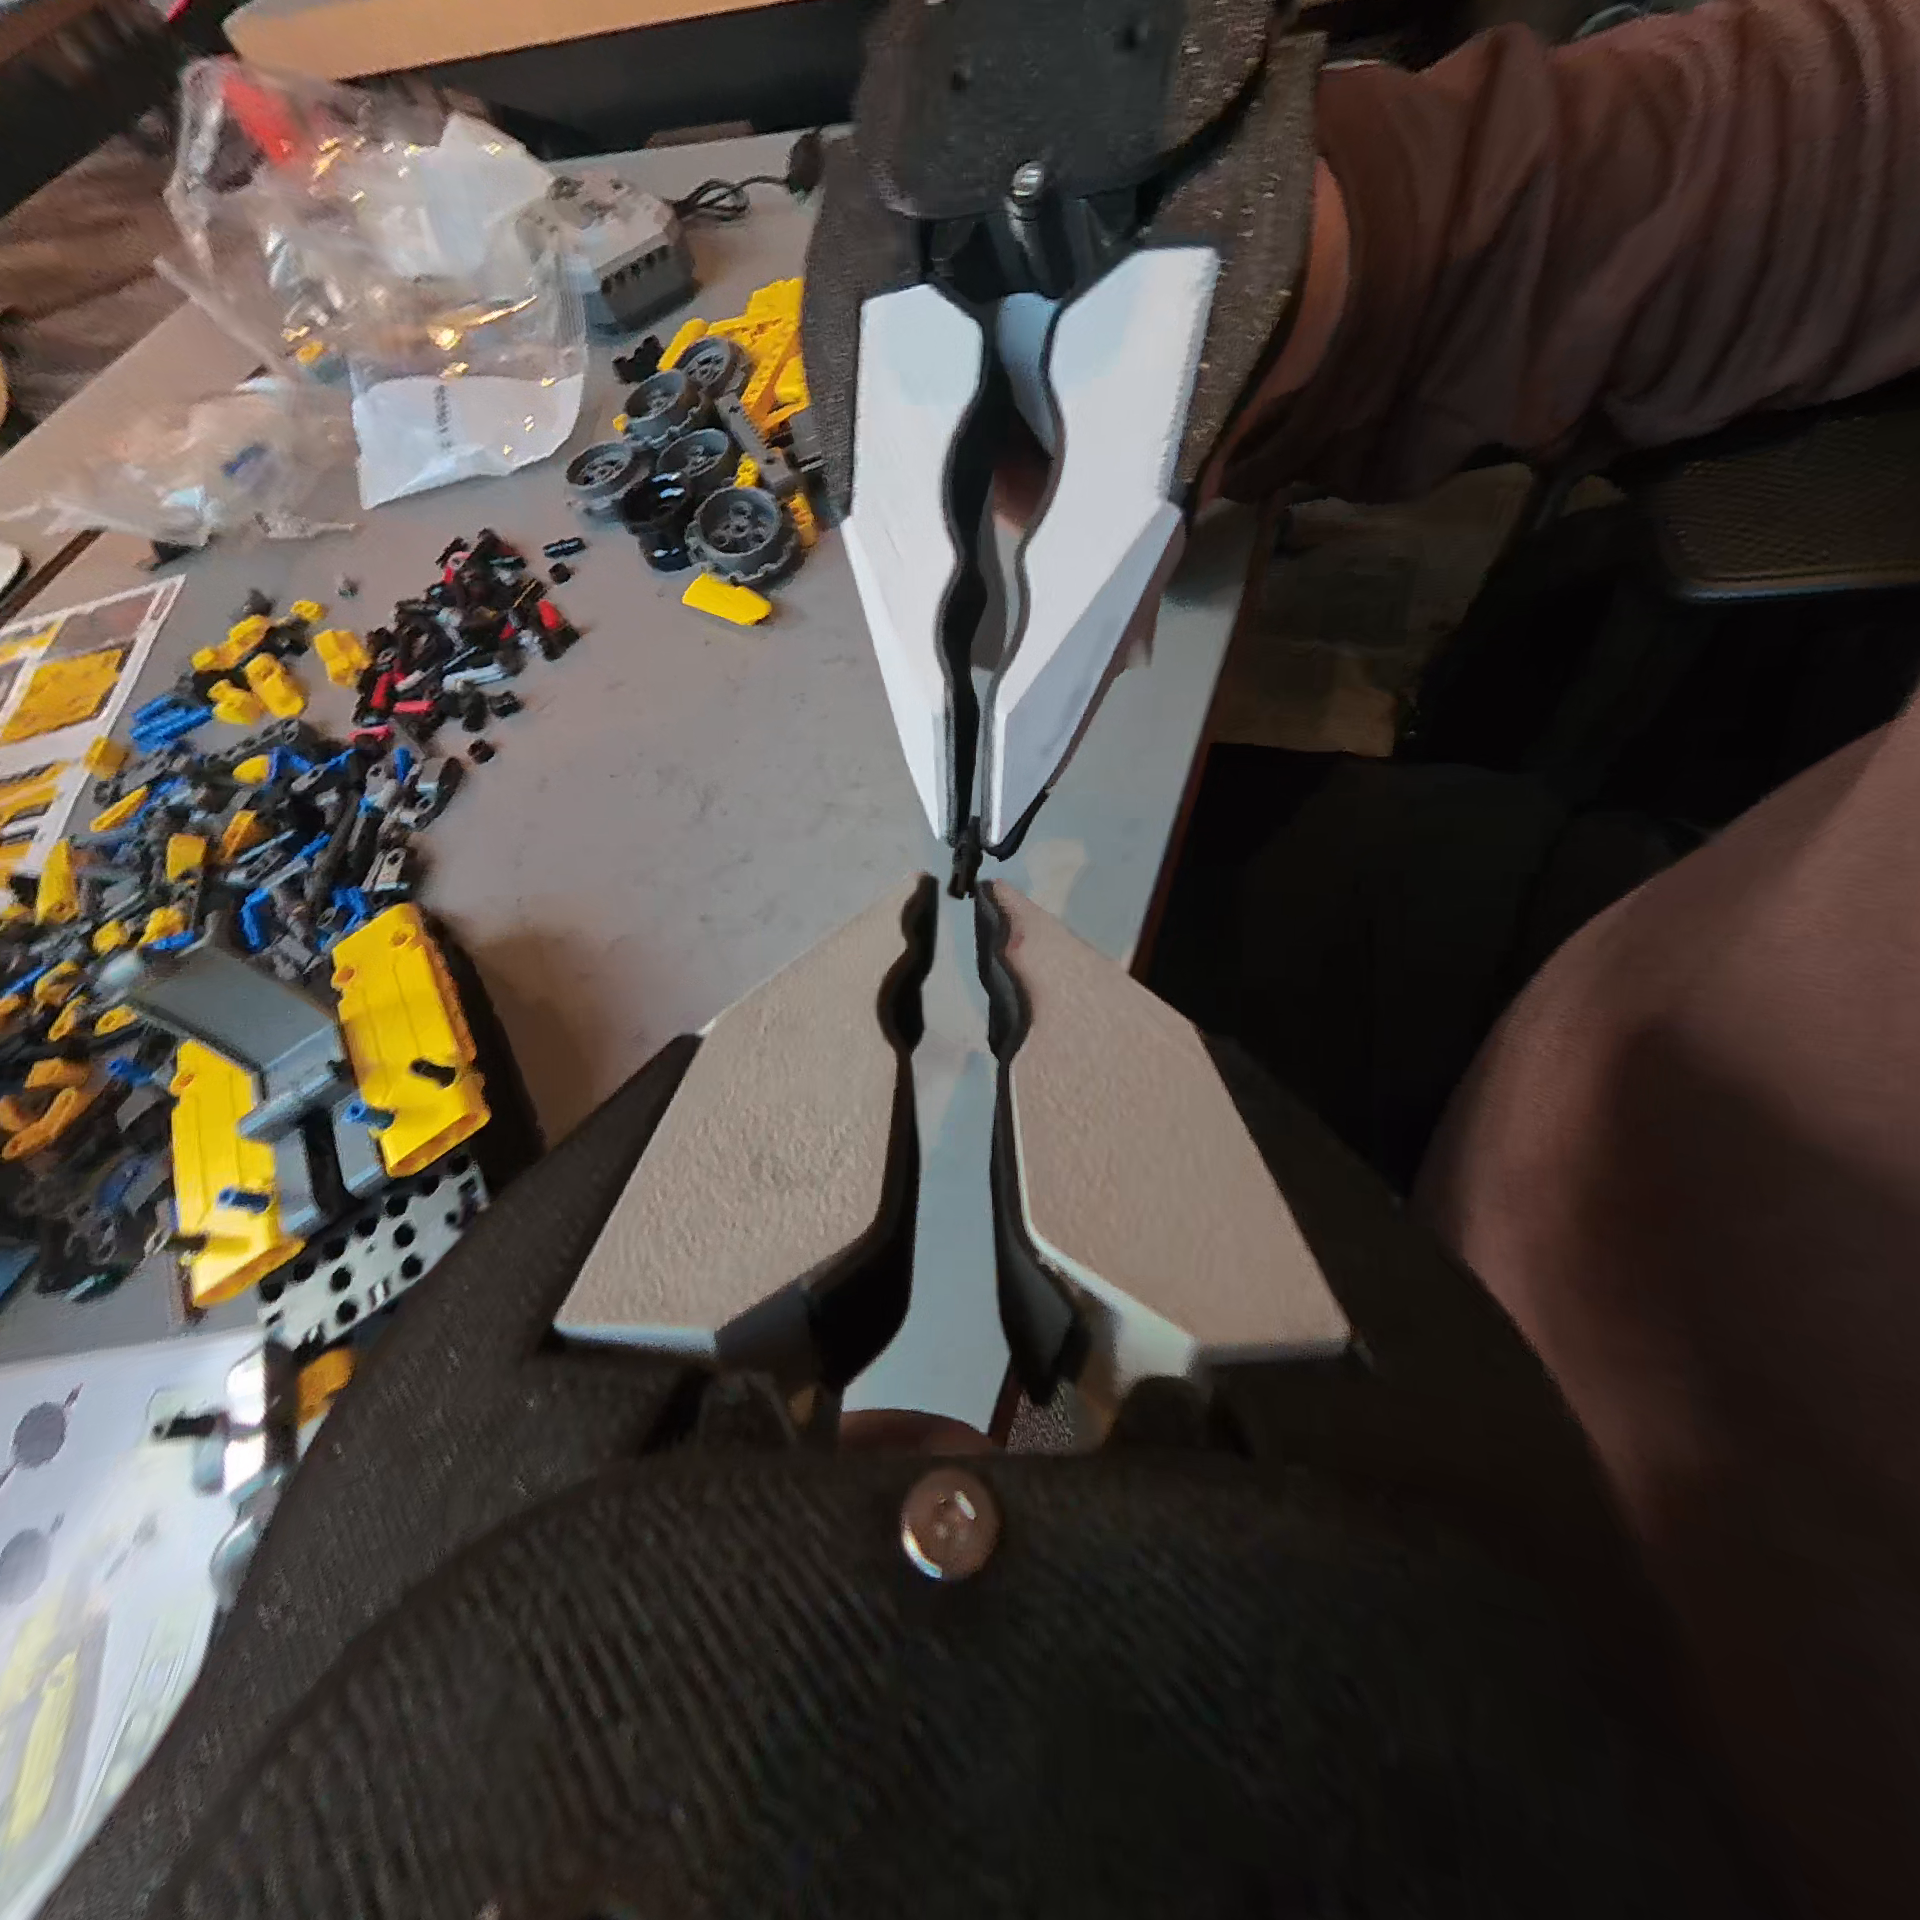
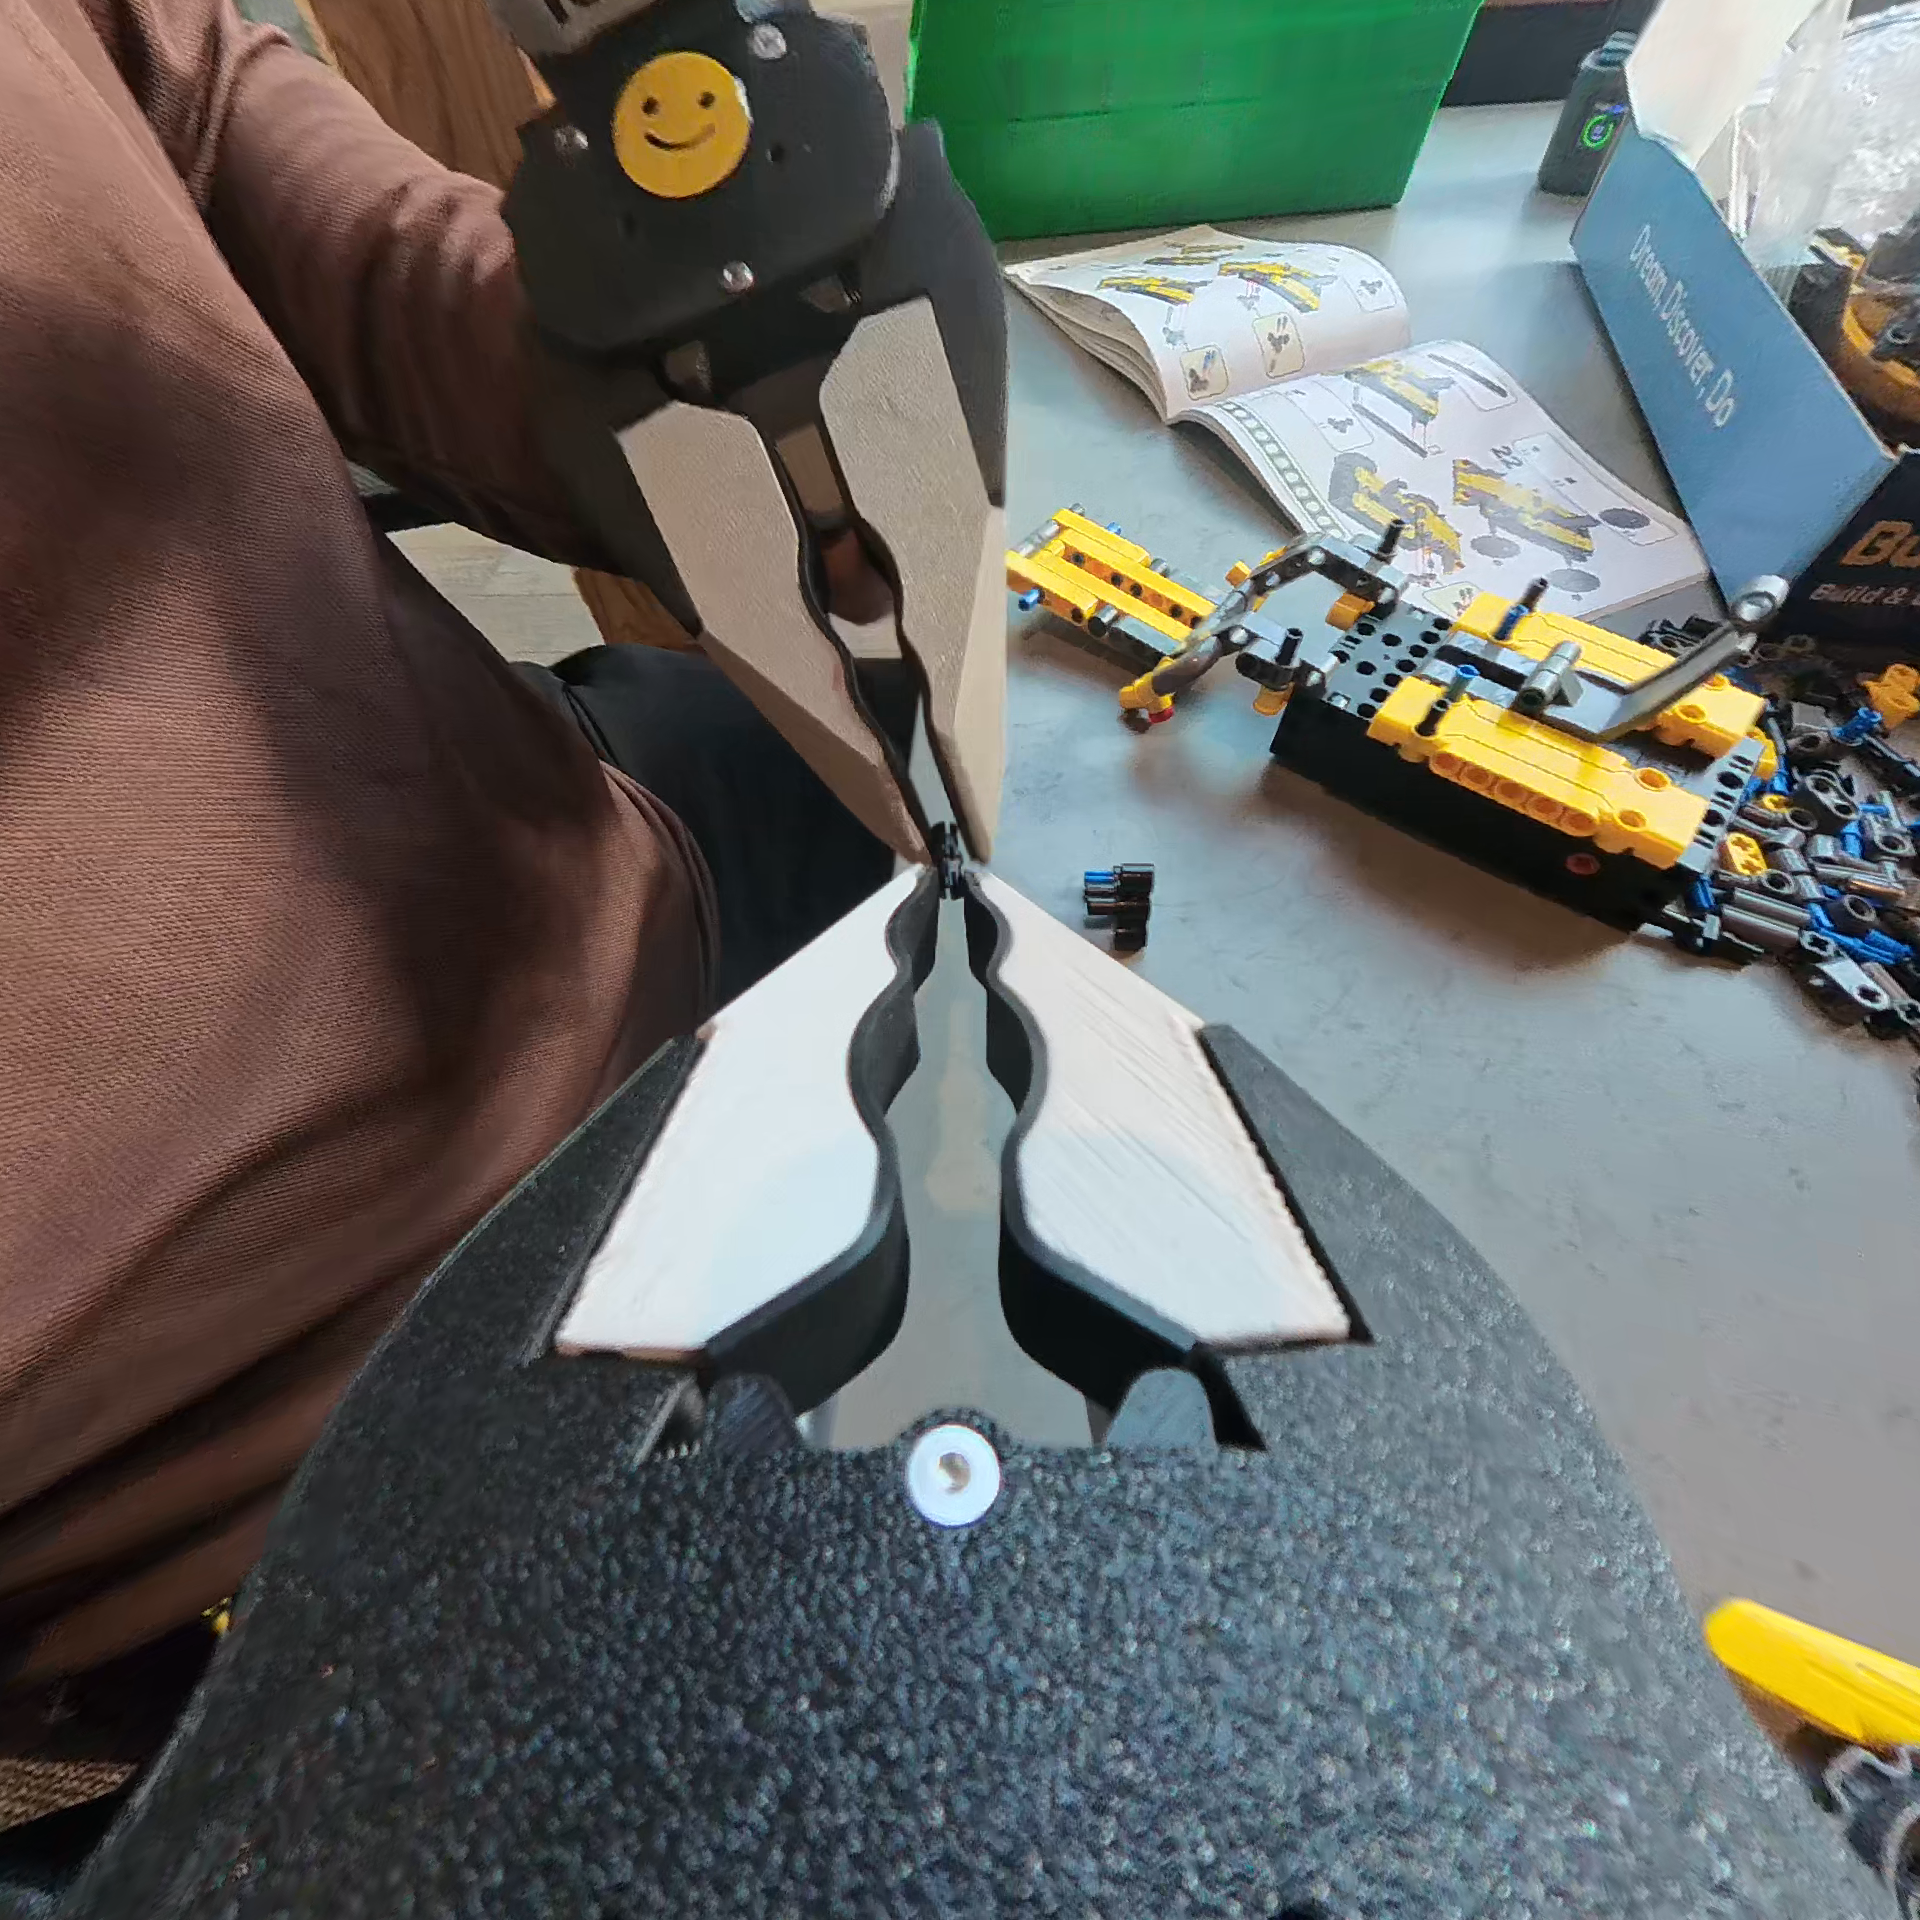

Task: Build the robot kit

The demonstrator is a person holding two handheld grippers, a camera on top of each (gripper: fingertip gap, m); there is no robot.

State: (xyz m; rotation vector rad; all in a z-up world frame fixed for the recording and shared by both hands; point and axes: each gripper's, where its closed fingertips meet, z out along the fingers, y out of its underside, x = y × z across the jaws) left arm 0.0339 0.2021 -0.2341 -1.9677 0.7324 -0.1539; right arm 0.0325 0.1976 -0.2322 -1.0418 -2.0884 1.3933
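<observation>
My left gripper [image 1: 958, 891] and my right gripper [image 1: 971, 831] meet tip to tip above the near edge of the grey table [image 1: 675, 790]. A small black pin-like piece [image 1: 964, 860] sits between the two sets of tips, and both grippers are shut on it. In the right wrist view my right gripper [image 2: 948, 881] reaches up from the bottom. The left gripper [image 2: 951, 844], with a yellow smiley disc on its body, comes down from the top onto the same black piece [image 2: 948, 858]. Brown sleeves [image 2: 260, 831] hold both tools.
A pile of small black, blue and yellow parts [image 1: 260, 810], a partly built yellow and grey model [image 1: 343, 1091], grey wheels [image 1: 675, 447] and plastic bags [image 1: 364, 239] lie to the left. An open instruction booklet [image 2: 1351, 416], a black-blue connector [image 2: 1117, 894], a green bin [image 2: 1174, 94] and a blue box [image 2: 1714, 395] also show. Left tips and right tips are each some 6 cm from the black-blue connector [image 2: 1117, 894].
</observation>
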